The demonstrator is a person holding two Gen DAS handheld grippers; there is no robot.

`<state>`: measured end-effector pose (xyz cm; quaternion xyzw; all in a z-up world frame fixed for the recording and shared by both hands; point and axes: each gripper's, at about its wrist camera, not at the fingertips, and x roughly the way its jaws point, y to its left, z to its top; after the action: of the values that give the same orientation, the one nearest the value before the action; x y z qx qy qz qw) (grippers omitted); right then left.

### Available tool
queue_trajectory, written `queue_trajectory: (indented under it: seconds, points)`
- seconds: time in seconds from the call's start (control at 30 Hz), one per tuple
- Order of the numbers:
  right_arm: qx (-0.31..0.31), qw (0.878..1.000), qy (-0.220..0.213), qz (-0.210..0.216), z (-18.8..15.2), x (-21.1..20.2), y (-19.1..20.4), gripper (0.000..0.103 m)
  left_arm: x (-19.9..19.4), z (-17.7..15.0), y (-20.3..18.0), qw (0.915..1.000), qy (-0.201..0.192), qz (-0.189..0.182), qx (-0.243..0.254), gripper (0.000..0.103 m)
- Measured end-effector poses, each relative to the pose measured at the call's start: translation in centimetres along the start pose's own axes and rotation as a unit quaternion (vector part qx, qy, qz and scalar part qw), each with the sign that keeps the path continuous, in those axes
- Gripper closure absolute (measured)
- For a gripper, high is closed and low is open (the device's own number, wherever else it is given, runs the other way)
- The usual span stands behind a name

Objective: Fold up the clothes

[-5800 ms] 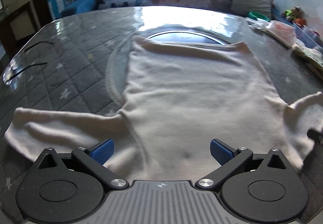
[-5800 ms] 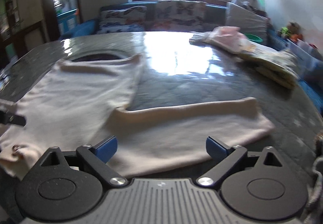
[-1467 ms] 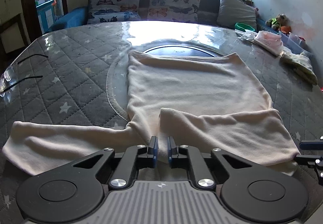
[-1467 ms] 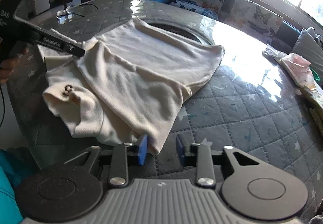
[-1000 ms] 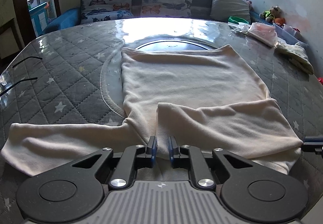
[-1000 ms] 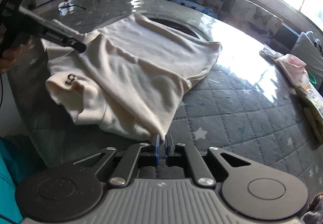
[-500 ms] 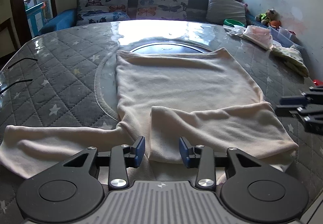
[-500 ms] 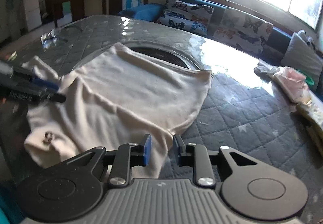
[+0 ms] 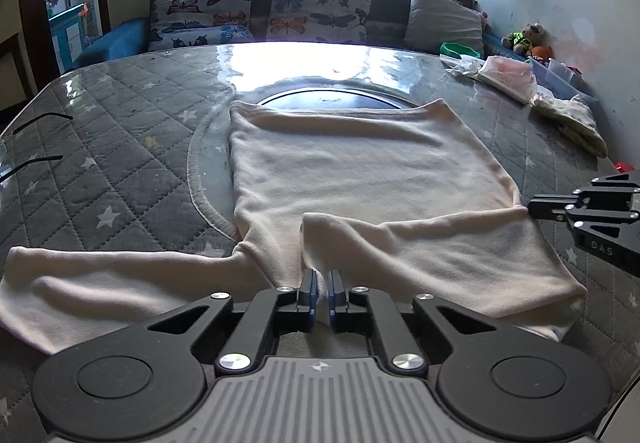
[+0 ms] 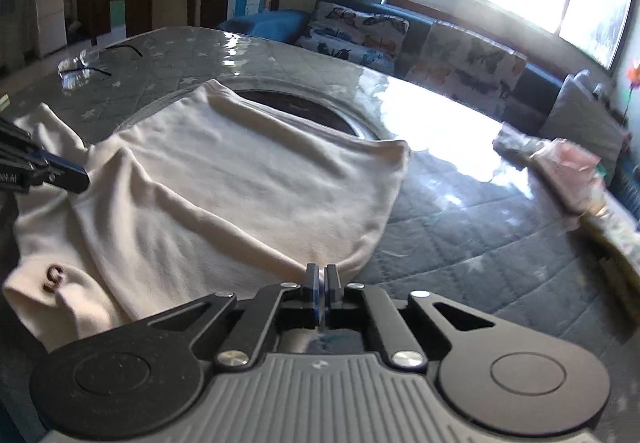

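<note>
Pinching the cream long-sleeved knit top [image 9: 360,179], both grippers grasp cloth; right sleeve folded, left sleeve [image 9: 100,275] remains.

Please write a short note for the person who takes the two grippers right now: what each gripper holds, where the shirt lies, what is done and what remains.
Left gripper: shut on the near edge of the cream shirt, beside the cuff of the folded sleeve.
Right gripper: shut on the shirt's right side edge, at the sleeve fold.
The shirt lies flat on the quilted table, hem toward the sofa.
Done: right sleeve folded across the body.
Left: left sleeve lies spread out to the side; fold it in, then fold the body. Other clothes wait at the far right.
</note>
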<state>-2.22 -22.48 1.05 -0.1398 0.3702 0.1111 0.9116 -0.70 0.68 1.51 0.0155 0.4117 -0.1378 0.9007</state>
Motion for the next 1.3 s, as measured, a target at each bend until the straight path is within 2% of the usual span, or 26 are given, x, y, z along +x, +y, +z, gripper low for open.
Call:
queue_trajectory:
  seconds: [0.13,0.33,0.5,0.8,0.93,1.0,1.17,1.3]
  points:
    - [0.019,1.0,0.01,-0.012,-0.6,0.3,-1.1,0.102,0.1,0.0,0.3,1.0,0.004,0.008,-0.004,0.097]
    - [0.03,0.999,-0.029,0.027,1.0,-0.8,-0.4,0.097,-0.6,0.2,0.6,1.0,-0.003,0.007,-0.006,0.096]
    - [0.03,0.998,-0.009,0.046,0.7,0.8,0.6,0.096,-1.2,0.5,0.7,0.9999,-0.007,0.002,-0.007,0.096]
    - [0.039,0.999,-0.006,0.03,0.5,1.1,0.6,0.092,1.2,2.3,-2.0,0.9985,-0.013,-0.053,0.004,0.095]
    - [0.043,0.999,-0.005,0.023,0.4,1.1,0.6,0.088,2.5,1.9,-1.5,0.9993,0.005,-0.036,0.0,0.095]
    - [0.045,0.999,-0.002,0.017,0.3,1.3,0.4,0.082,2.4,1.6,-0.8,0.9994,0.005,-0.034,-0.006,0.095]
    - [0.044,0.999,0.003,0.016,0.3,1.5,0.3,0.081,1.2,1.0,0.8,0.9998,-0.002,-0.012,-0.013,0.094]
    - [0.041,0.999,-0.002,0.016,0.7,1.3,0.7,0.079,0.0,0.5,1.8,0.9997,-0.007,-0.007,-0.021,0.088]
